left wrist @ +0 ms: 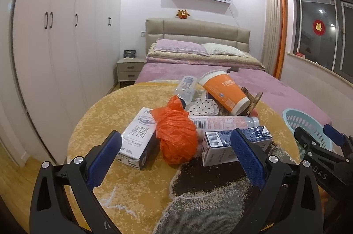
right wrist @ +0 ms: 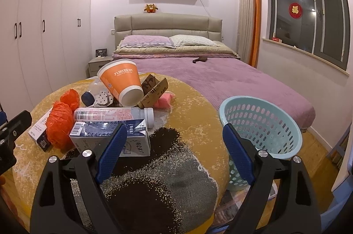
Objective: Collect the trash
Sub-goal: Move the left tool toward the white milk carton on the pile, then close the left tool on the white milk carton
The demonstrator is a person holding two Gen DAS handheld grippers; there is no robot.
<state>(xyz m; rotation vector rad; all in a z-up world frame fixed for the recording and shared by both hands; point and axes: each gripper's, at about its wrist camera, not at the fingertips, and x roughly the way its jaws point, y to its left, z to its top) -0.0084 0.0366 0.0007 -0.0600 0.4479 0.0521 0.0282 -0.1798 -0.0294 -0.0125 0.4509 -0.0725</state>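
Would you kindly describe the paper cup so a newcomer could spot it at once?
On the round yellow-covered table before the bed, find the trash pile. At its back, the cup lies tipped, mouth toward the bed. It is the only orange cup with white rims and lettering.

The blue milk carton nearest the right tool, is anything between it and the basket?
Nothing visible. The blue milk carton lies at the pile's near edge; only bare yellow cloth separates it from the basket to its right. The right tool is open.
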